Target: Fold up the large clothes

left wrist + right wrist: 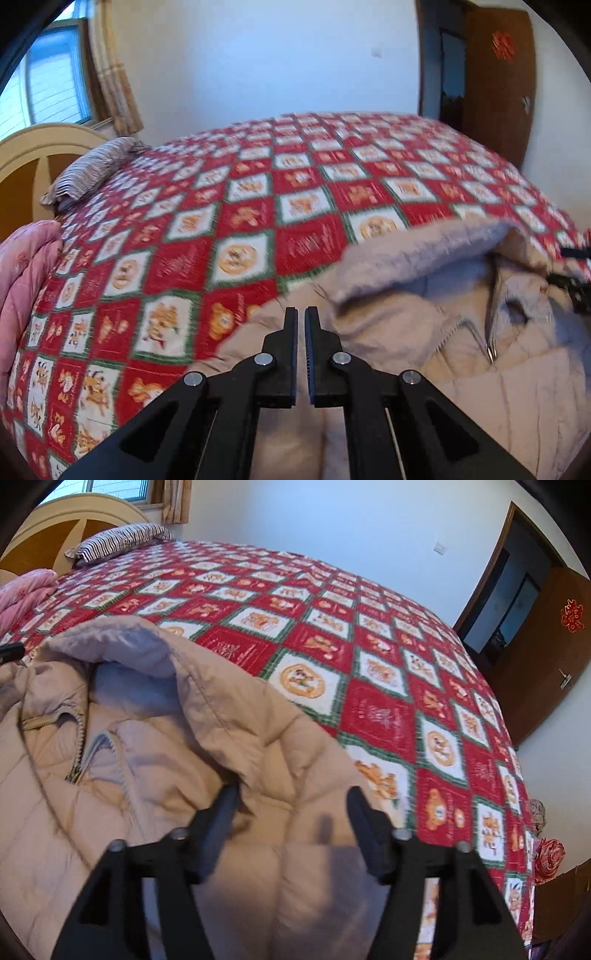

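Observation:
A beige quilted puffer jacket (461, 332) with a fleece-lined hood and a front zipper lies on a bed. It also shows in the right wrist view (155, 746). My left gripper (301, 314) hovers over the jacket's left shoulder; its fingers are nearly together with a thin empty gap and hold nothing. My right gripper (293, 797) is open above the jacket's right shoulder, its fingers wide apart over the fabric. The jacket's lower part is hidden below both views.
The bed carries a red, white and green cartoon-patterned cover (258, 206). A striped pillow (92, 166) and wooden headboard (33, 155) are at the far left, a pink quilt (26, 277) beside them. A brown door (543, 657) stands at the right.

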Motion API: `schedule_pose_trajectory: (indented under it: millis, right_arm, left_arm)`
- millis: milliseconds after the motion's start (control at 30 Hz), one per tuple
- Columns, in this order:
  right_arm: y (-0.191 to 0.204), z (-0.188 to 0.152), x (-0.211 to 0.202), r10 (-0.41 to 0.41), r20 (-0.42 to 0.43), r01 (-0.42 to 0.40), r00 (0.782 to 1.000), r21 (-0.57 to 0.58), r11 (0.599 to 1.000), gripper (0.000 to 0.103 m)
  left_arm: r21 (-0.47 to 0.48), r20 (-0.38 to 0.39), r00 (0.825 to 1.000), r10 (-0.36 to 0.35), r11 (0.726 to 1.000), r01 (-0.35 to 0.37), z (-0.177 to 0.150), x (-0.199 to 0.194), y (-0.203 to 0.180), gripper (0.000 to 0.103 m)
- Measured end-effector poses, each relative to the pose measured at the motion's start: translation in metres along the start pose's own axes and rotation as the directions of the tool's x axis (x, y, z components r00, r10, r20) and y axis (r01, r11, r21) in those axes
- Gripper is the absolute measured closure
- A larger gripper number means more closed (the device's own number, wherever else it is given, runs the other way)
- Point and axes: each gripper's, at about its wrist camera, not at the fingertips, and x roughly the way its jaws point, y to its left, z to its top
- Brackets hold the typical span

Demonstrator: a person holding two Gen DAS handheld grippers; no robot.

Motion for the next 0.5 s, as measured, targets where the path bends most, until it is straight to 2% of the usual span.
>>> schedule_pose_trajectory:
  millis: [67, 167, 300, 367, 433, 467, 500]
  right_arm:
    - [-0.008, 0.000, -0.008, 0.004, 0.005, -0.004, 1.000, 0.017, 1.000, 0.036]
    - [-0.021, 0.007, -0.022, 0.045, 0.043, -0.049, 0.998, 0.114, 0.992, 0.036]
    - [-0.034, 0.028, -0.025, 0.104, 0.102, -0.130, 0.989, 0.303, 0.944, 0.035]
    - [-0.034, 0.041, -0.018, 0.138, 0.122, -0.174, 0.983, 0.374, 0.911, 0.032]
    - [-0.029, 0.053, -0.009, 0.145, 0.132, -0.186, 0.981, 0.394, 0.900, 0.030]
    - [-0.026, 0.060, -0.003, 0.145, 0.137, -0.189, 0.980, 0.400, 0.897, 0.030]
    - [-0.023, 0.067, 0.004, 0.156, 0.138, -0.200, 0.978, 0.411, 0.890, 0.030]
  left_arm:
    - [-0.075, 0.010, 1.000, -0.003, 0.997, 0.004, 0.011, 0.004, 0.014, 0.099]
    - [-0.185, -0.009, 0.999, -0.046, 0.982, 0.044, 0.028, 0.021, 0.027, 0.099]
    - [-0.311, -0.042, 0.985, -0.165, 0.939, 0.144, 0.048, 0.048, 0.029, 0.099]
    - [-0.303, -0.054, 0.985, -0.162, 0.943, 0.138, 0.057, 0.054, 0.020, 0.098]
    - [-0.276, -0.046, 0.988, -0.147, 0.953, 0.129, 0.069, 0.060, 0.006, 0.092]
    - [-0.269, -0.042, 0.988, -0.151, 0.954, 0.135, 0.074, 0.064, 0.000, 0.080]
    - [-0.251, -0.039, 0.987, -0.155, 0.958, 0.141, 0.078, 0.068, -0.007, 0.062]
